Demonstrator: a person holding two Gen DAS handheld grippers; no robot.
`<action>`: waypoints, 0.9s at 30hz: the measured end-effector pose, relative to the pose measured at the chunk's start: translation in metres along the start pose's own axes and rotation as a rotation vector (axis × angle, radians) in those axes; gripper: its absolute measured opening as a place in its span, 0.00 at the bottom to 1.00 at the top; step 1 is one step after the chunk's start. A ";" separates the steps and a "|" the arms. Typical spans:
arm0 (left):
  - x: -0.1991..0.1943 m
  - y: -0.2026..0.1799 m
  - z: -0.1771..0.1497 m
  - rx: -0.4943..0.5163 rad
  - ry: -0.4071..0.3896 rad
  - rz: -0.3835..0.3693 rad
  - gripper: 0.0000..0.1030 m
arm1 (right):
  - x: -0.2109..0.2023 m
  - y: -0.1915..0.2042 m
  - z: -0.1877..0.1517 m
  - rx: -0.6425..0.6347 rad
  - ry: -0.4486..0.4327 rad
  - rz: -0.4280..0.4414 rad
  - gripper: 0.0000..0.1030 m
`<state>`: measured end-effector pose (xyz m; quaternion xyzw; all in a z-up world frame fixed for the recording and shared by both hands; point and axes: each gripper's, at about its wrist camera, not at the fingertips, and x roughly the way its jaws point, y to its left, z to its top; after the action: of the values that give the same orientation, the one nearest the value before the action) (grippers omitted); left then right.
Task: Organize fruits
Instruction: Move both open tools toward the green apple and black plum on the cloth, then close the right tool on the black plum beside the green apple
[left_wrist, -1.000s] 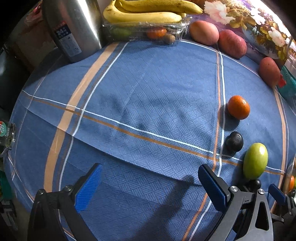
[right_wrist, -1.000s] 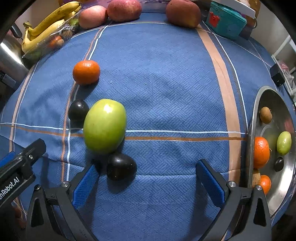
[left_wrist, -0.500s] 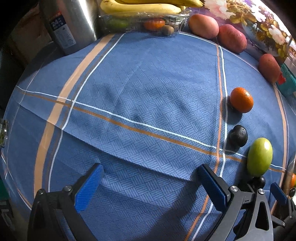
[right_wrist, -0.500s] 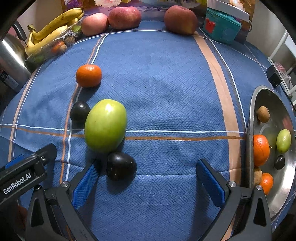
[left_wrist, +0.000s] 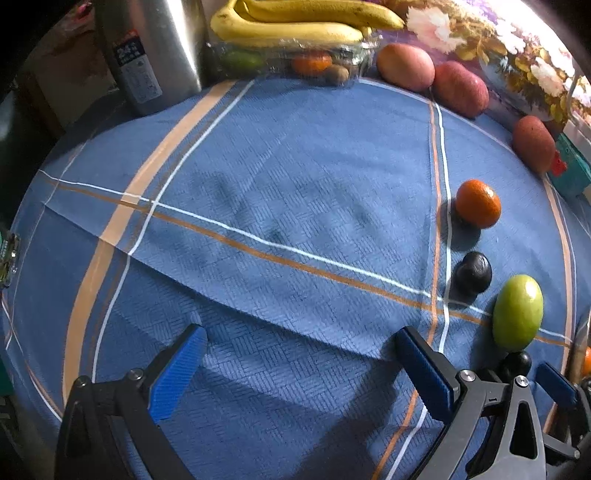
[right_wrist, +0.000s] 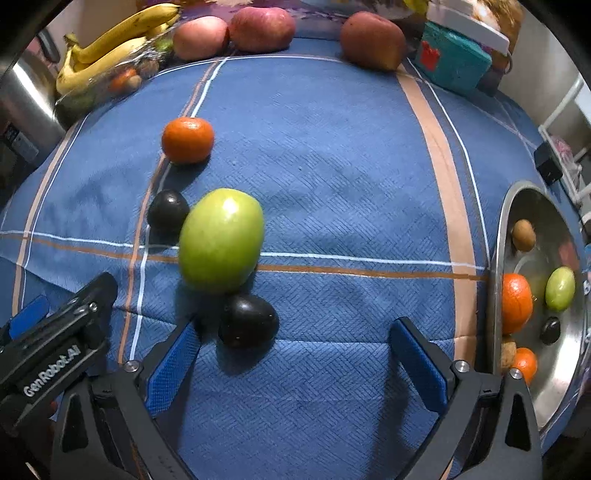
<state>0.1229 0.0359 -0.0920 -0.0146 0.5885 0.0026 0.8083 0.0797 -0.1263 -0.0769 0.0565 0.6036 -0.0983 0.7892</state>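
Note:
On the blue cloth lie a large green fruit (right_wrist: 221, 240), a black plum (right_wrist: 248, 320) just in front of it, a second black plum (right_wrist: 168, 211) at its left and a tangerine (right_wrist: 187, 139) farther back. My right gripper (right_wrist: 295, 354) hovers over the near plum, which sits between its blue pads close to the left one without touching; the jaws are closing. The left gripper (left_wrist: 301, 360) stands open over bare cloth, the same green fruit (left_wrist: 518, 312), plum (left_wrist: 473, 272) and tangerine (left_wrist: 478, 203) off to its right.
A steel bowl (right_wrist: 569, 373) at the right edge holds several small fruits. Along the far edge lie bananas (right_wrist: 118, 40) on a clear fruit box, three reddish fruits and a teal box (right_wrist: 454, 59). A steel kettle (left_wrist: 151, 48) stands at the back left.
The right gripper has crept toward the near black plum, which now sits more inside its jaws, and the pads stand slightly closer together. The left gripper has barely shifted.

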 end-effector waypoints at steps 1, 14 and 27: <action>-0.001 0.000 0.000 0.005 0.015 -0.006 0.99 | -0.002 0.004 0.000 -0.010 -0.003 0.005 0.86; -0.026 -0.001 0.009 -0.014 0.044 -0.156 0.69 | -0.021 0.025 -0.008 -0.028 -0.013 0.079 0.29; -0.060 -0.037 0.021 0.035 -0.030 -0.272 0.69 | -0.073 -0.020 0.007 0.034 -0.110 0.146 0.29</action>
<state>0.1251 0.0004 -0.0279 -0.0800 0.5691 -0.1171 0.8099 0.0638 -0.1412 -0.0039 0.1081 0.5518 -0.0537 0.8252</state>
